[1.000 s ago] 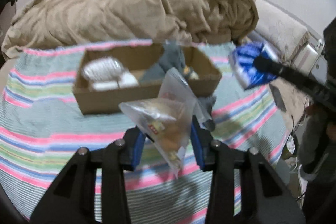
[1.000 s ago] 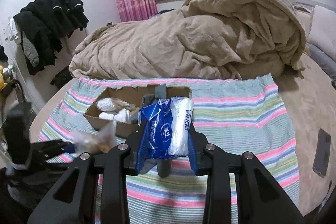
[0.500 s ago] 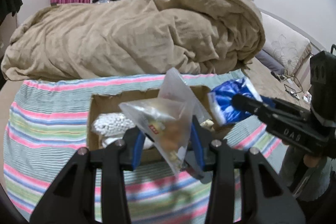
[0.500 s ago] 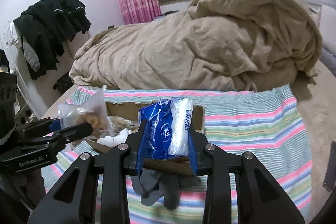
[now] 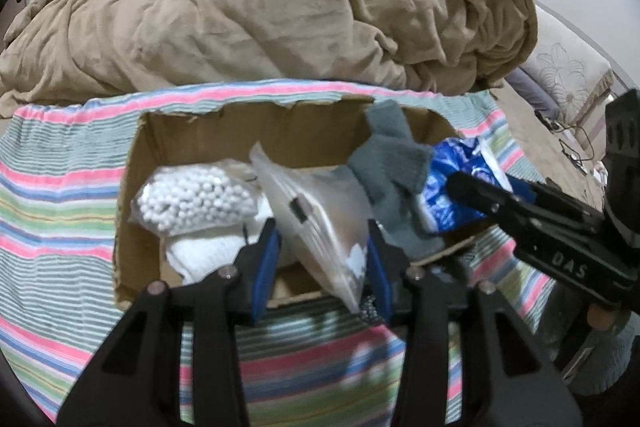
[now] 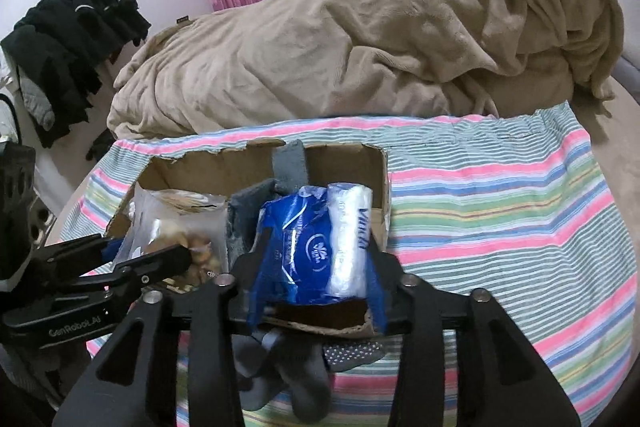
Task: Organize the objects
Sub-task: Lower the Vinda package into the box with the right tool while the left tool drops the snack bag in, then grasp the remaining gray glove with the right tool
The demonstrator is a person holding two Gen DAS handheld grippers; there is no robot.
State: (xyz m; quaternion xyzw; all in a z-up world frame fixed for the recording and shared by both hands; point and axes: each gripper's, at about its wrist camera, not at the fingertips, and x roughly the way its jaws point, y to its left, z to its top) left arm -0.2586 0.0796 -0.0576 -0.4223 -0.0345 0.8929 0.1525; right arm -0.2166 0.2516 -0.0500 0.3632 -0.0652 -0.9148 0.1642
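1. L gripper (image 5: 322, 259): jaws closed most of the way on a clear snack bag (image 5: 320, 211). Bag stood near upright btwn the blue pads, top corner tilted back-left, bottom corner hanging below the tips.
2. R gripper (image 6: 316, 267): jaws clamped on a blue tissue pack (image 6: 308, 247), pads on both sides. Pack's long axis ran roughly vertical in R wrist view, i.e. along the fingers.
3. Target = cardboard box (image 5: 132, 187) on the striped cloth (image 5: 56, 195). Both loads were over or at its near edge: snack bag mid-box, tissue pack at the box's right end.
4. Box contents: bag of white beads (image 5: 196, 199) far left w/ white cloth (image 5: 208, 251) under it; grey socks (image 5: 392, 163) draped up the right-centre, touching the tissue pack. More grey socks (image 6: 288, 371) lay outside the box, below R gripper.
5. Key relation: free floor lay straight ahead-down of L gripper, btwn beads and socks. L looked nearer a clean drop. R's slot was crowded by socks, so judged likely to land on top of them.
6. Risk: grippers close together, could clash if both released at once.
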